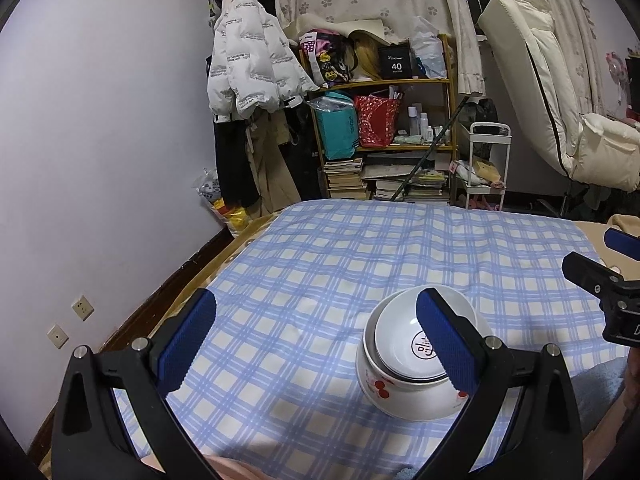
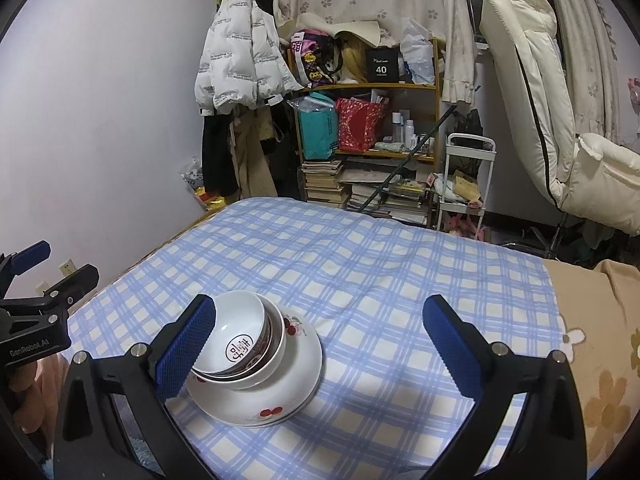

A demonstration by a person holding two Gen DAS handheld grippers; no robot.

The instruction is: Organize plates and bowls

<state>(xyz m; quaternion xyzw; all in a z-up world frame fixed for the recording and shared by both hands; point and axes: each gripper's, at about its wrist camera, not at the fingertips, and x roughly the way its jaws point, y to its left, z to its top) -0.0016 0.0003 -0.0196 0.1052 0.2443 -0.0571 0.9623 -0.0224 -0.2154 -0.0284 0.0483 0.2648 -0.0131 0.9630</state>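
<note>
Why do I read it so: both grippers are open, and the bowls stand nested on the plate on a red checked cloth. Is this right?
Not quite: the cloth is blue and white checked, not red, as the right wrist view shows. The rest holds: the left gripper and the right gripper are both open, and the bowls stand nested on the plate.

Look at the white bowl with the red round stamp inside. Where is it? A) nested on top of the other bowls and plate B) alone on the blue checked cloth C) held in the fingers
A: the stamped bowl sits inside bigger bowls on a cherry-print plate, with both grippers open and empty.
</note>
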